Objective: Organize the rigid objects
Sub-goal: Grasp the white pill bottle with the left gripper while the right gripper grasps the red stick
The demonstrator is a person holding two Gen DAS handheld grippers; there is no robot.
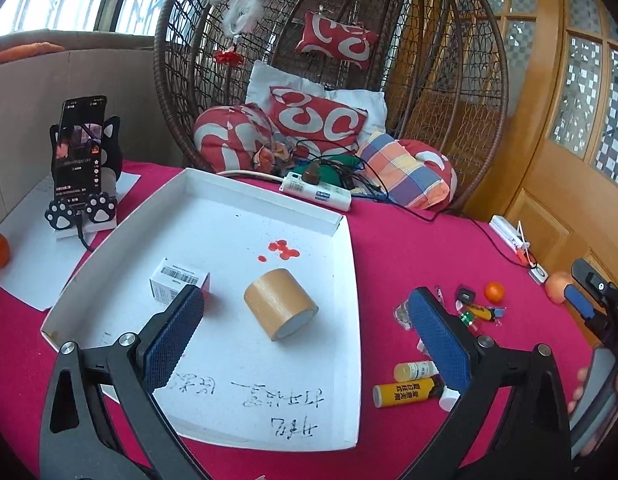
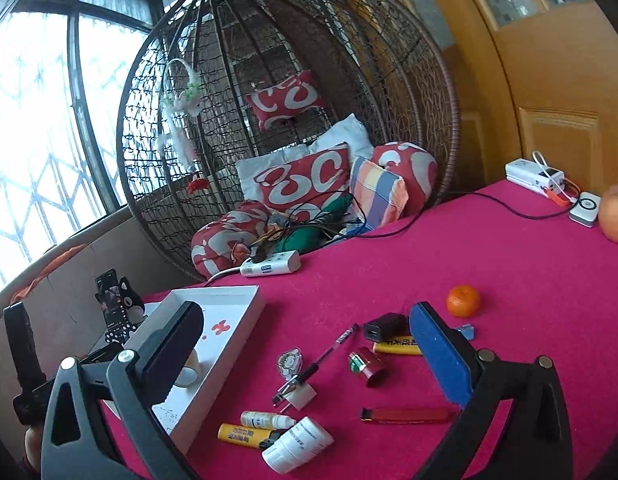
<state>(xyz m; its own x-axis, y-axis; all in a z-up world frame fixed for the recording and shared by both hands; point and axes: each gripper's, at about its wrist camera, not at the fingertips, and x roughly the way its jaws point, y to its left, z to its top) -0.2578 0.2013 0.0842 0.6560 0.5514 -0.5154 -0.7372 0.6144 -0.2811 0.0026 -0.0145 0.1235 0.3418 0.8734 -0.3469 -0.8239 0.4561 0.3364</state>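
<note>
The left tongs (image 1: pixel 305 328) stand wide open and hold nothing; they hang over the white tray (image 1: pixel 345 276). Between their blue pads lies the roll of brown tape (image 1: pixel 280 309), on its side in the tray, and a small barcode box (image 1: pixel 179 285) sits just beside the left pad. The right tongs (image 2: pixel 309 356) are also wide open and empty, above the loose things on the red bench (image 2: pixel 509 264): a pen (image 2: pixel 329 354), a black charger (image 2: pixel 383 326), a small red bottle (image 2: pixel 368 365), a yellow lighter (image 2: pixel 397 347), a red flat stick (image 2: pixel 407 415), a white jar (image 2: pixel 297 446) (lying on its side) and a mandarin (image 2: pixel 463 301). All these lie outside the tray, to its right.
</note>
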